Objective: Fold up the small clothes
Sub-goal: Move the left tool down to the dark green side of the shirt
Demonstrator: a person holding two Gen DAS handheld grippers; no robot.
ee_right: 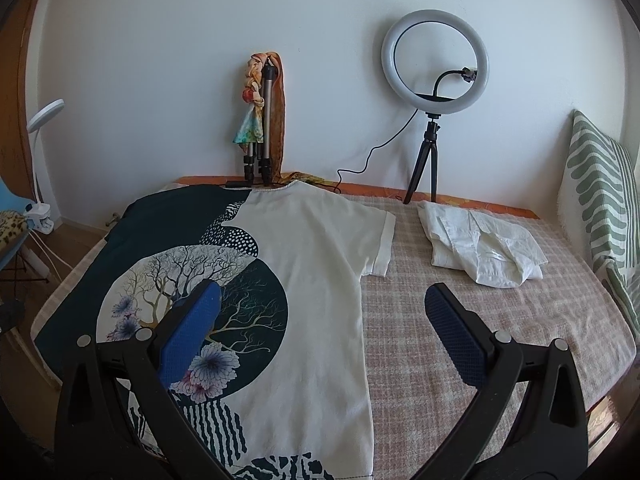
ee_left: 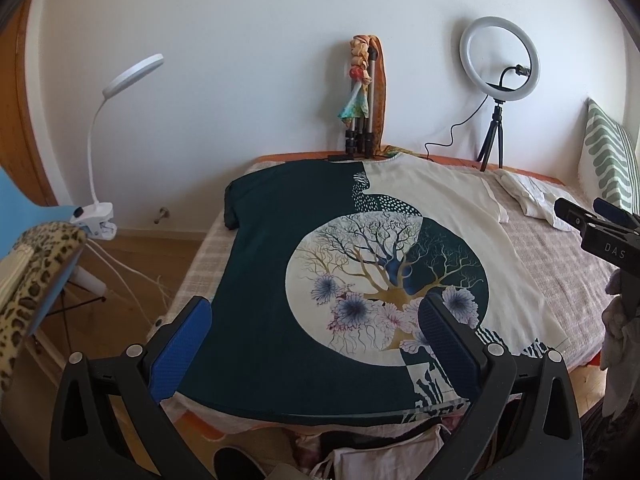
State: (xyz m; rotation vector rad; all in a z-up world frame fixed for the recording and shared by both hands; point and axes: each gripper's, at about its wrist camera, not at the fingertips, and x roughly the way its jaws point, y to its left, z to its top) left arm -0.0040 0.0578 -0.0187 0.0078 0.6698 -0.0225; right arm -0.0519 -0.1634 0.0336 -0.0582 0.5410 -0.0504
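The T-shirt (ee_left: 280,280), half dark green and half cream with a tree print, lies flat on the bed (ee_right: 500,340), collar at the far side. To its right, a crumpled white shirt (ee_right: 480,248) lies apart from it. The left gripper (ee_left: 316,320) and the right gripper (ee_right: 322,304) hover over the near hem, fingers spread wide, grasping nothing. A ring light (ee_right: 435,62) stands at the far wall.
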